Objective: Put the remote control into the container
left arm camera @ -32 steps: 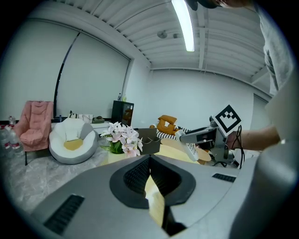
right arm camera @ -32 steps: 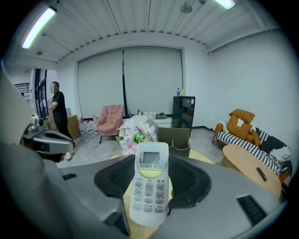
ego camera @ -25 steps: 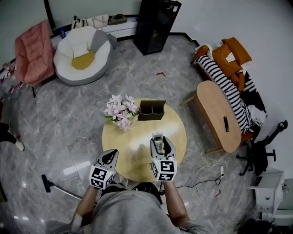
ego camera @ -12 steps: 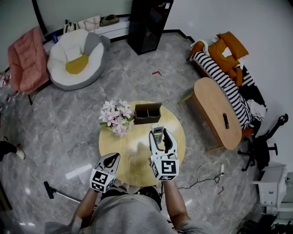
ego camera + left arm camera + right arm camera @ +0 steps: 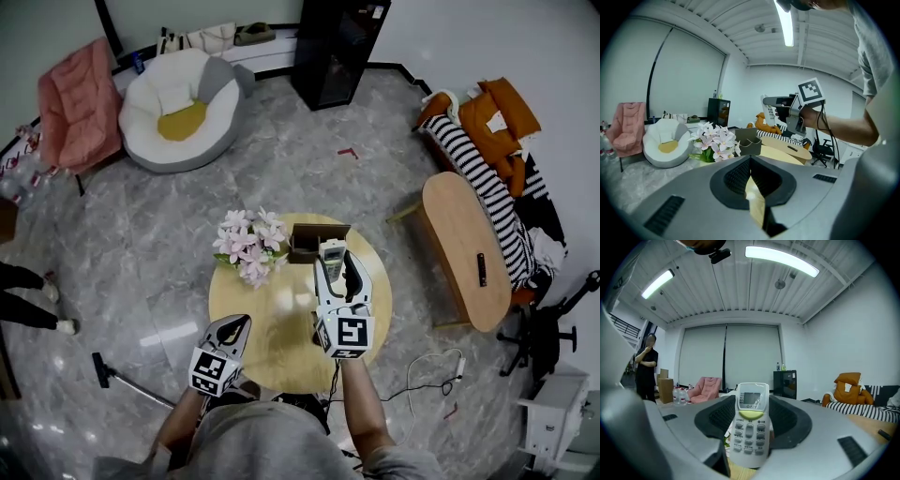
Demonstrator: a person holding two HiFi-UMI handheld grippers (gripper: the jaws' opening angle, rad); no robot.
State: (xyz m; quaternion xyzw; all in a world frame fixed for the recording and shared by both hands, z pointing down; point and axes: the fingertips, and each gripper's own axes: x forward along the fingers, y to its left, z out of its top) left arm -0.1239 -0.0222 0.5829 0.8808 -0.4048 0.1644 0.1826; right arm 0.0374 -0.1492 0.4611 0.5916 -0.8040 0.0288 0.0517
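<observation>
A white remote control [image 5: 332,251] with a small screen and grey buttons is clamped between the jaws of my right gripper [image 5: 336,262], held above the round wooden table [image 5: 281,314]. Its far end reaches the near edge of the dark, divided container [image 5: 314,241]. The right gripper view has the remote [image 5: 749,427] upright between the pads. My left gripper [image 5: 238,324] hangs over the table's front left edge, jaws together and empty. From the left gripper view, the container [image 5: 749,142] stands on the table with the remote [image 5: 768,109] raised above it.
Pink and white flowers [image 5: 248,242] stand just left of the container. An oval wooden side table [image 5: 461,234] carries a black remote [image 5: 482,268]. A beanbag chair [image 5: 183,108], a black cabinet [image 5: 339,42], a sofa [image 5: 483,131] and a floor cable [image 5: 427,375] surround the table. A person [image 5: 647,373] stands far off.
My right gripper has carried the remote forward from the table's middle to the container's near edge. The left gripper has stayed at the table's front edge.
</observation>
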